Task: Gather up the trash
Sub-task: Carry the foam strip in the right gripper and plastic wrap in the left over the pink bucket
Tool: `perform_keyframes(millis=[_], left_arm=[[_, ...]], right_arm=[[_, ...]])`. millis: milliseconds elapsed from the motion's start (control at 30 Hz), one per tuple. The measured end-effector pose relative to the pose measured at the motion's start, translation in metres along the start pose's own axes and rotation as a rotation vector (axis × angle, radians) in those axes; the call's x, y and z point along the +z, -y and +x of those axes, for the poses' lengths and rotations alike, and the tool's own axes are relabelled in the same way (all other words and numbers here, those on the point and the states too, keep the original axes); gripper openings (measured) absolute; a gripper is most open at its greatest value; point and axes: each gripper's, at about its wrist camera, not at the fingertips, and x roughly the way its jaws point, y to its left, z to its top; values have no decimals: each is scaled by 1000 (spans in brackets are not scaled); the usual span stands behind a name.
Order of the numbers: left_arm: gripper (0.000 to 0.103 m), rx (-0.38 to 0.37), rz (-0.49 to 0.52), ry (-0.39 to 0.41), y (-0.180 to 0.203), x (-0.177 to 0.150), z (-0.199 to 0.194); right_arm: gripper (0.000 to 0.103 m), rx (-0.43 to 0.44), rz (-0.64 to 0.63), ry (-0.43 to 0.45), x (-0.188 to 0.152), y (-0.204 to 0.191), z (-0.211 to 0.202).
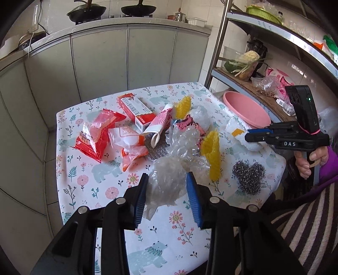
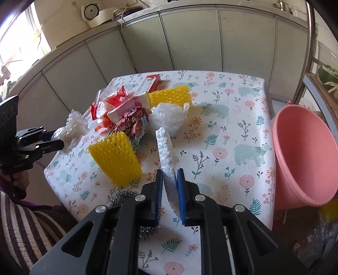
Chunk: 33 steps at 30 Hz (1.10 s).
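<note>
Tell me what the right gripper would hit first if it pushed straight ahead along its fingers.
The right gripper, shut on the white foam piece, points toward the crumpled white plastic bag. The foam's far end would likely meet that bag first; depth is hard to judge in the fisheye view.

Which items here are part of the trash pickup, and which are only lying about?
Job: clear plastic bag in left gripper; foam piece in right gripper; red wrapper; yellow foam nets; pink basin.
Lying about: woks; cauliflower.

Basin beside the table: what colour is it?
Pink; the basin shows best in the right wrist view.
</note>
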Motion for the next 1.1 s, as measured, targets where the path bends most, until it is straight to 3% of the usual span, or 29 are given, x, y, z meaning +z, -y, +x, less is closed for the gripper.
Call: perform_keyframes(millis=[367,600,833,1100], left_arm=[[36,-24,56,126,36,45,-12],[36,-118,56,160,74,84,3],[36,-185,63,145,120,125,33],[36,-241,35,90,170,177,84]], right_arm=[[14,7,163,154,-3,34,-40],[14,-29,288,266,-5,75,-68],[14,-126,387,368,-4,118,-90],[14,-184,534,417,-2,164,-90]])
